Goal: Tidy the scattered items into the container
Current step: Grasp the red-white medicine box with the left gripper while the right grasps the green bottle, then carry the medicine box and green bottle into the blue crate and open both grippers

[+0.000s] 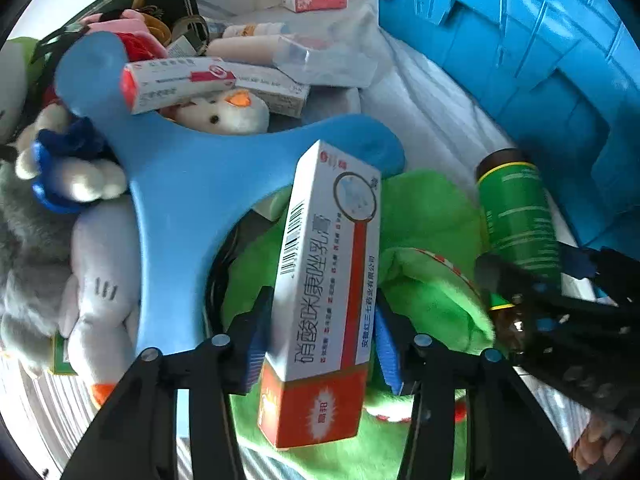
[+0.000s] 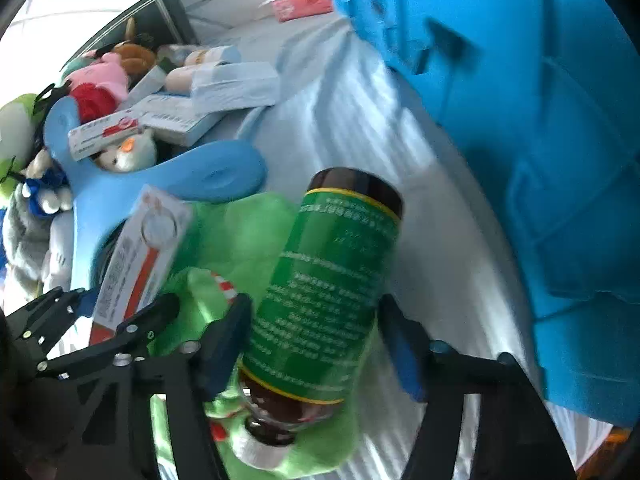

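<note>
A white-and-orange medicine carton [image 1: 328, 292] stands nearly upright between the blue pads of the left gripper [image 1: 320, 344], which pinches it at its lower half, lifted clear of the green plush toy [image 1: 432, 240] beneath; beside it, in the right wrist view, a brown bottle with a green label [image 2: 328, 292] sits between the jaws of the right gripper [image 2: 316, 340], its cap end toward the camera. The left pad lies against the bottle's side, while a gap seems to show at the right pad, so how firm that grip is cannot be told for certain (motion blur smears the edges). Both items hang above a white, rumpled bed sheet [image 1: 432, 104], near the ribbed outer wall of the blue plastic crate [image 1: 540, 60], the container the clutter is bound for. Judged from this, the step in hand is the carry: two items picked and lifted, neither yet over the crate's rim. The next move calls for raising both grippers above the wall, swinging them toward the crate, then spreading the jaws over its inside, and the bottle likely wants a firmer squeeze first. Well apart on the sheet, a pile waits: a light-blue foam pillow [image 1: 192, 184], a white plush duck [image 1: 224, 114], more medicine boxes [image 1: 176, 84] and a pink tissue pack [image 1: 316, 0].
</note>
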Available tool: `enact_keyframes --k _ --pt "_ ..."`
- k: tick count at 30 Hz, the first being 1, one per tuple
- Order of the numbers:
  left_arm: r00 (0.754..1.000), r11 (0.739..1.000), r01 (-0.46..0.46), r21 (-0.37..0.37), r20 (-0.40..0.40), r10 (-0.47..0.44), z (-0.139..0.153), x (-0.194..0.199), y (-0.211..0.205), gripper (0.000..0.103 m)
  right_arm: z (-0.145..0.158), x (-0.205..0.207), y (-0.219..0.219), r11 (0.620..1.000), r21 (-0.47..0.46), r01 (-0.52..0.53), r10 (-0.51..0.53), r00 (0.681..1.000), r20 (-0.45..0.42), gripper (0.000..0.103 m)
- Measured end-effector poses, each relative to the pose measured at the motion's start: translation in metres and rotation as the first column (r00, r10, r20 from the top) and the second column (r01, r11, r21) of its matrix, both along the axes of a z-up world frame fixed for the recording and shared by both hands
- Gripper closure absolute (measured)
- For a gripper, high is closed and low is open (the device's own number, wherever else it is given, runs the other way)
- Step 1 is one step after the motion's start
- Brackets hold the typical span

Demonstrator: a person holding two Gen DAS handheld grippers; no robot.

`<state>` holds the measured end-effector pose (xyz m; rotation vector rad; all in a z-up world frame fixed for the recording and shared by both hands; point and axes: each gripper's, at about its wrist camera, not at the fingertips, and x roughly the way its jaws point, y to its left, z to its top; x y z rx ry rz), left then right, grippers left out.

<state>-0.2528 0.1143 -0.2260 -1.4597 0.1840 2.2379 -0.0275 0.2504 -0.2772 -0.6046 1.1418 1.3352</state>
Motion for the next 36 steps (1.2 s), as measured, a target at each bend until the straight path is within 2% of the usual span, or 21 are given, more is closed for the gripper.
enact_keyframes --k 3,5,7,12,17,23,28,36 --pt "1.000 0.999 -0.024 0.031 -0.010 0.025 0.014 0.006 -0.011 0.057 0.010 -0.011 -0.004 0.998 0.026 -0.054 0.052 0.997 0.054 0.044" --pt "0.998 0.998 -0.046 0.045 -0.031 0.048 0.026 0.010 -0.019 0.058 0.018 -0.016 -0.008 0.996 0.042 -0.078 0.075 0.995 0.060 0.044" --pt "0.996 0.995 -0.073 0.061 -0.038 0.076 0.038 0.013 -0.028 0.063 0.027 -0.018 -0.012 0.993 0.064 -0.102 0.098 0.993 0.059 0.044" --pt "0.984 0.986 -0.153 0.065 -0.083 0.158 0.063 0.025 -0.045 0.063 0.051 -0.024 -0.010 0.978 0.119 -0.174 0.168 0.984 0.061 0.044" --pt "0.955 0.963 -0.257 0.084 -0.134 0.266 0.086 0.045 -0.056 0.063 0.068 -0.029 -0.006 0.946 0.166 -0.277 0.268 0.961 0.075 0.044" --pt "0.917 0.938 -0.330 0.107 -0.200 0.345 0.117 0.073 -0.080 0.063 0.098 -0.043 -0.017 0.899 0.232 -0.371 0.360 0.929 0.091 0.045" --pt "0.888 0.928 -0.343 0.143 -0.273 0.371 0.148 0.100 -0.106 0.063 0.134 -0.058 -0.039 0.863 0.300 -0.407 0.391 0.913 0.114 0.045" --pt "0.849 0.916 -0.337 0.217 -0.352 0.395 0.188 0.136 -0.140 0.063 0.201 -0.085 -0.083 0.811 0.376 -0.449 0.401 0.894 0.201 0.045"
